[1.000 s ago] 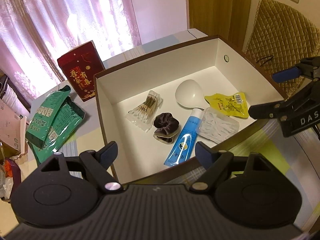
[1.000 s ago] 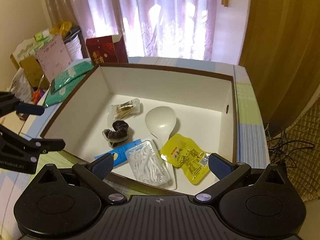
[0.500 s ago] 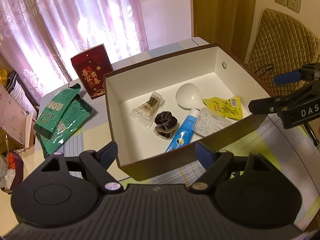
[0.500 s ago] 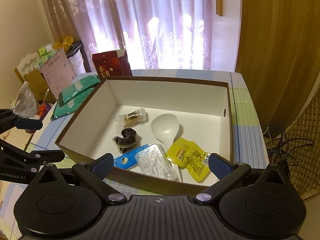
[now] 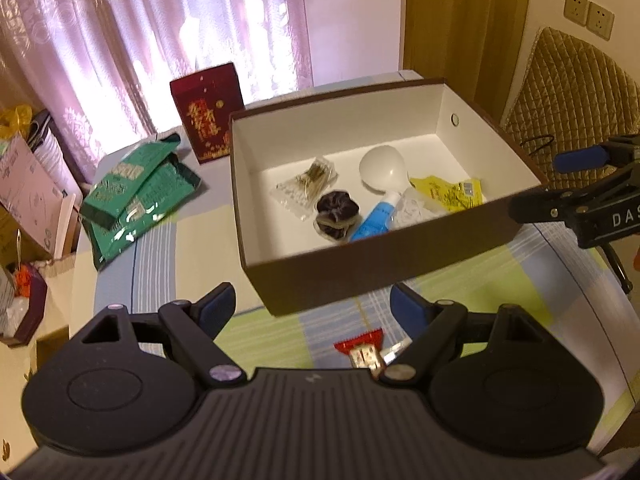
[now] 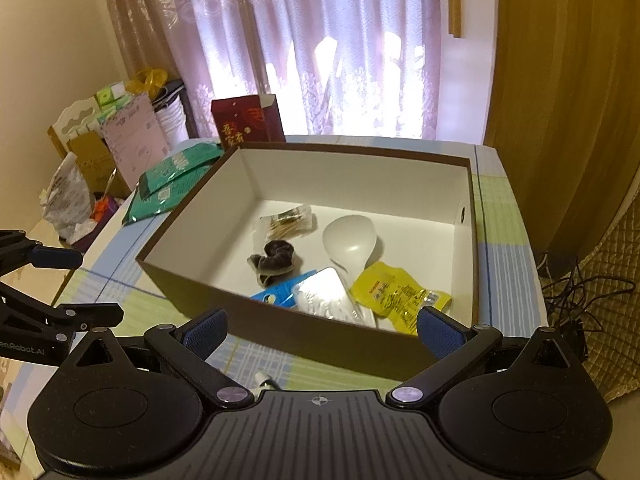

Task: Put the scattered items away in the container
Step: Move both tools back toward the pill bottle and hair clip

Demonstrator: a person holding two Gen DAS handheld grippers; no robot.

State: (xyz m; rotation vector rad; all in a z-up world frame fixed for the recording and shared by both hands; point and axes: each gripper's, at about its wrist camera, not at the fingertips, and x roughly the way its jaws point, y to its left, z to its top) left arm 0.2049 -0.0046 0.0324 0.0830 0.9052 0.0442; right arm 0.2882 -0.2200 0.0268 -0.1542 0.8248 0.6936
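A brown box with a white inside [image 5: 360, 276] stands on the checked tablecloth. In it lie a cotton swab packet [image 5: 306, 188], a dark scrunchie [image 5: 336, 218], a white spoon [image 5: 382, 170], a blue tube [image 5: 374, 222], a clear floss pick case [image 6: 328, 296] and a yellow sachet [image 5: 448, 194]. A small red packet [image 5: 360, 350] lies on the cloth in front of the box, just below my left gripper [image 5: 311, 306]. That gripper is open and empty. My right gripper [image 6: 322, 330] hangs open and empty before the box's near wall [image 6: 320, 340].
A red carton [image 5: 208, 114] and green pouches [image 5: 136, 196] sit left of the box. A quilted chair [image 5: 572, 92] stands beyond the table's right edge. Boxes and bags [image 6: 100, 160] crowd the floor at the left. Cables [image 6: 580, 292] lie at the right.
Both grippers have drawn back from the box, which now sits farther off in both views. The red packet has come into the left wrist view. Both jaws stay equally wide.
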